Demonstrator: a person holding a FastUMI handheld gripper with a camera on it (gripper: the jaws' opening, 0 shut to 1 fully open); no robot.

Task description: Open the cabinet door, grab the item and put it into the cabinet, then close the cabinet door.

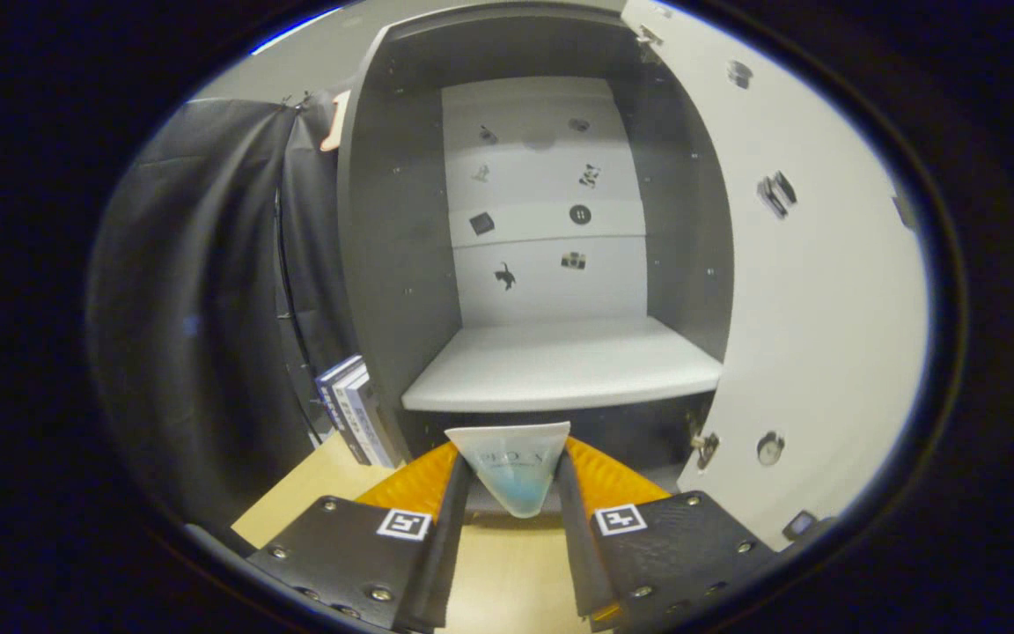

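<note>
Faint, unreadable print on the tube (511,471) and book spines (350,407).

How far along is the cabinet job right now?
Done: the cabinet door stands open, and the tool is shut on the tube, so the item is grabbed. In hand: the tube is held just in front of the bare shelf. Left: place it inside, release, close the door.

Rides on the gripper (514,493) and looks forward along its two fingers, straight into the open cabinet (551,229). Sits low and close, just in front of the white shelf (560,365), tipped up a little toward the back wall. Takes in the open door (815,291) beside the cabinet too.
</note>
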